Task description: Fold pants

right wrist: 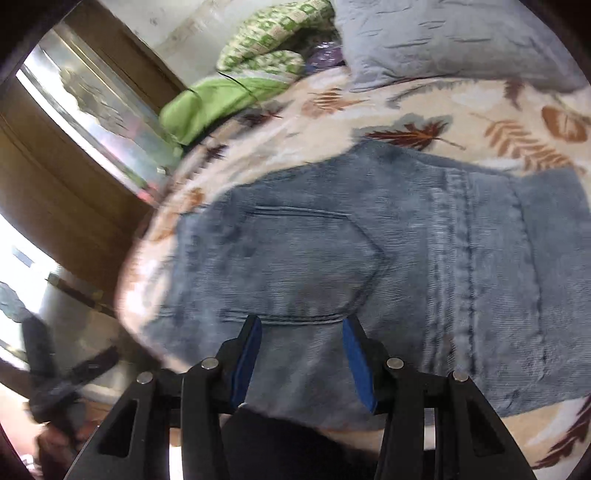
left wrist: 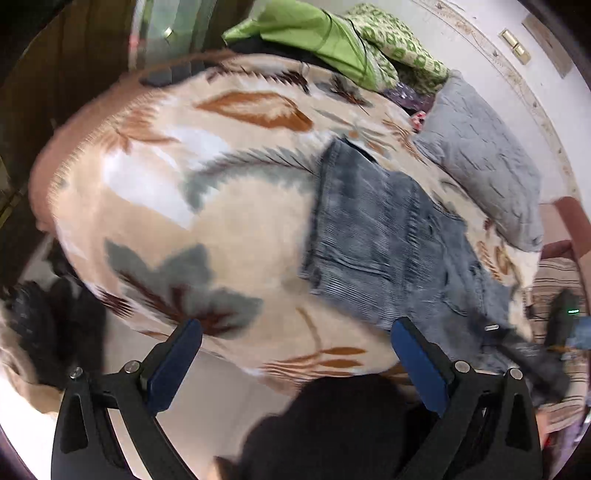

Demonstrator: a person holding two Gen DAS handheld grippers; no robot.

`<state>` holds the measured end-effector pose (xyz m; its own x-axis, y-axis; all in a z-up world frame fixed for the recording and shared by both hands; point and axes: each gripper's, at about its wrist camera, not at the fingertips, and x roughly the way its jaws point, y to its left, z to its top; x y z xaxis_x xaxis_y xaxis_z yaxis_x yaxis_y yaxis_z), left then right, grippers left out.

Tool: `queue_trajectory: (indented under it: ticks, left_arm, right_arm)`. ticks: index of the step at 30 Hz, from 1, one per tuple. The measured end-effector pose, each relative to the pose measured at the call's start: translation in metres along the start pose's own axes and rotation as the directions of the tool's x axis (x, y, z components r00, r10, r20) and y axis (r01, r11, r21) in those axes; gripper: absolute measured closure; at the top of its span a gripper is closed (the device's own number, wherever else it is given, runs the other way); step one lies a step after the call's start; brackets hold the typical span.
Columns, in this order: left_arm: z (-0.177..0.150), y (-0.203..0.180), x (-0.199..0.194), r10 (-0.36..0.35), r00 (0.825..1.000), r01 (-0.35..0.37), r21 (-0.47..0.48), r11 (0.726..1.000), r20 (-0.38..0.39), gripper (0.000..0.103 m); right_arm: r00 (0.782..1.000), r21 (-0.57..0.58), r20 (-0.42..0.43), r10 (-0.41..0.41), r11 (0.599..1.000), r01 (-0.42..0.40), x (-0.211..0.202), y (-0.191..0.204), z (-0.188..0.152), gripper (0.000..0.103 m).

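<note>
A wide bed covered by a cream fleece blanket printed with brown, rust and grey-blue leaves [left wrist: 229, 206] filled most of both views, its near edge rounded off toward a pale floor. On that blanket lay the pair of faded blue-grey corduroy pants [right wrist: 332, 266], spread flat with the seat side up, a five-sided back pocket and a double-stitched centre seam showing plainly in the right wrist view. In the left wrist view the same pants sat toward the right half of the bed, running down to its near edge.

Beyond the pants, against the pale wall, rested a large grey quilted pillow [left wrist: 484, 162]. Beside it were heaped a bright green cloth [left wrist: 306, 33] and a green-and-white patterned cloth [left wrist: 399, 44]. A brown wooden door frame with a reflective panel [right wrist: 92, 122] stood off the bed's far corner in the right wrist view.

The left gripper [left wrist: 297, 334], black with blue pads, hung over the blanket's near edge with its fingers spread wide and nothing between them; only patterned blanket showed in the gap, and the pants lay just beside its right finger. The right gripper [right wrist: 302, 325] hovered above the pants near the lower seam of the pocket, its fingers partly apart. No cloth was pinched between the blue pads [right wrist: 356, 369]; whether the tips touched the fabric could not be told through the motion blur.
</note>
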<state>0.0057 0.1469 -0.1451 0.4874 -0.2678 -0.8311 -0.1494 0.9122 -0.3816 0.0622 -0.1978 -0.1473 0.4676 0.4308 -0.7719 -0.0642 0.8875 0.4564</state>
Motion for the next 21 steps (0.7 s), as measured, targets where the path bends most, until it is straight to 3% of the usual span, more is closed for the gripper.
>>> queue_trajectory:
  ticks: [2, 3, 6, 9, 12, 16, 17, 19, 21]
  left_arm:
    - [-0.001, -0.008, 0.009, 0.001, 1.000, -0.001, 0.010, 1.000, 0.000, 0.013]
    - [0.001, -0.009, 0.012, 0.001, 1.000, -0.001, 0.013, 1.000, -0.003, 0.017]
    - [0.007, -0.012, 0.029, -0.035, 0.999, 0.034, -0.019, 0.999, -0.032, 0.026]
    - [0.017, -0.013, 0.047, -0.100, 0.994, 0.097, -0.068, 0.993, -0.042, 0.027]
    - [0.026, -0.013, 0.066, -0.109, 0.993, 0.102, -0.112, 0.988, -0.052, 0.026]
    - [0.037, -0.026, 0.067, -0.083, 0.996, 0.081, -0.086, 0.993, -0.016, 0.028]
    - [0.039, -0.029, 0.066, -0.074, 0.997, 0.073, -0.085, 0.994, -0.010, 0.045]
    - [0.043, -0.032, 0.066, -0.102, 0.995, 0.100, -0.076, 0.992, -0.016, 0.063]
    - [0.046, -0.035, 0.065, -0.101, 0.995, 0.100, -0.058, 0.993, -0.015, 0.072]
  right_arm:
    - [0.999, 0.023, -0.046, -0.026, 0.999, 0.027, 0.015, -0.010, -0.004, 0.065]
    - [0.999, 0.014, -0.018, -0.035, 0.999, 0.036, 0.014, -0.012, -0.006, 0.070]
    - [0.999, -0.020, -0.011, -0.046, 0.999, 0.046, 0.013, -0.011, -0.007, 0.070]
    - [0.999, -0.028, 0.000, -0.034, 0.999, 0.034, 0.013, -0.012, -0.009, 0.070]
    - [1.000, -0.029, 0.015, -0.012, 1.000, 0.012, 0.011, -0.014, -0.013, 0.070]
    - [1.000, -0.031, 0.017, 0.008, 0.999, -0.008, 0.011, -0.017, -0.013, 0.070]
    - [1.000, -0.027, 0.017, 0.013, 1.000, -0.012, 0.012, -0.017, -0.012, 0.070]
    - [1.000, -0.025, 0.018, 0.024, 0.999, -0.023, 0.011, -0.019, -0.012, 0.070]
    - [0.999, -0.026, 0.020, 0.035, 0.999, -0.034, 0.012, -0.021, -0.013, 0.070]
